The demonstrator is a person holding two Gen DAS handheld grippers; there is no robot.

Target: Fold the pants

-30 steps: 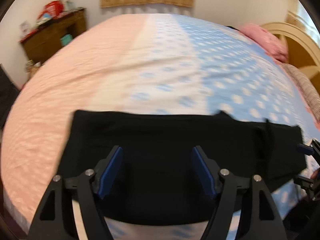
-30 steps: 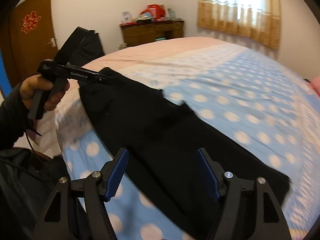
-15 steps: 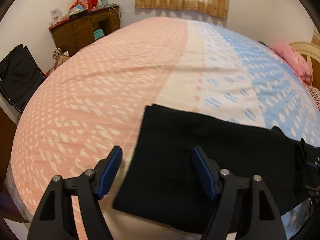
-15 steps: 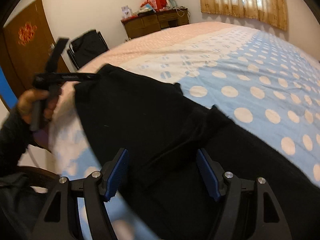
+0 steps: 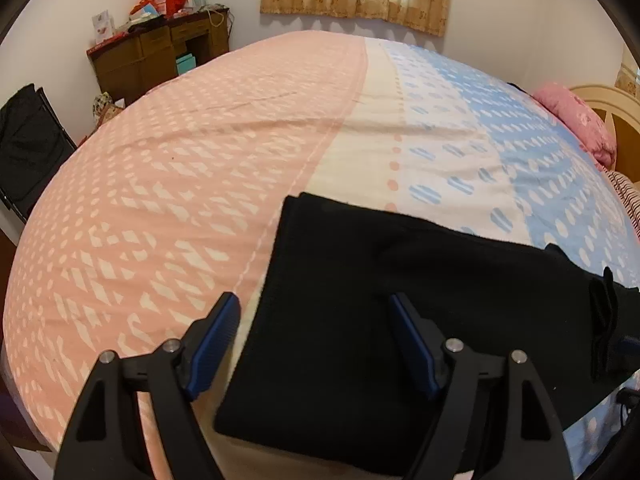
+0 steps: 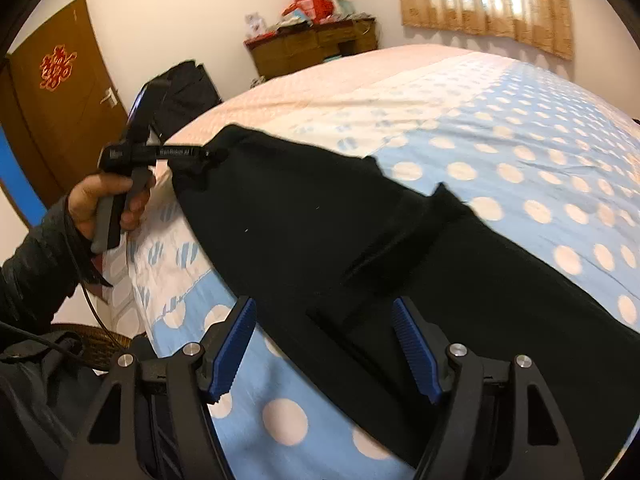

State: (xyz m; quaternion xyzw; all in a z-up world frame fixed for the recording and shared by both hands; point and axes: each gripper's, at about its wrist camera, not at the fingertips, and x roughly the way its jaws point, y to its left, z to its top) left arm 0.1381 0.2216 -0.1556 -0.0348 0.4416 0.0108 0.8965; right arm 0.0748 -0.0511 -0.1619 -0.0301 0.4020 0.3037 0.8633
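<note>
Black pants flat on bed, near edge, lying lengthwise across pink-to-blue bedspread; in left wrist view squared end at 9 o'clock side, body running off toward 3 o'clock.

Changed over last second: left view swung off middle of garment and over to its end; end edge, earlier out at 9 o'clock of frame, now sits between left claw fingers, slightly nearer the 3 o'clock finger. Cloth itself looks unmoved.

Left claw: wide and opening further, nothing between pads but air above end of cloth, no pinch.

Right claw: wide, unchanged, hovering over mid-length of pants near a raised pleat or pocket flap; near long edge running between fingers. No grip. Right view closer and lower over cloth than a second ago.

From right view, person's hand holding left tool at 9 o'clock, its tip at far corner of garment; contact there not resolvable.

Reading: positioning step, both claws lining up on cloth for next fold. No fold begun. Likely next: close on end edge and carry it over.
</note>
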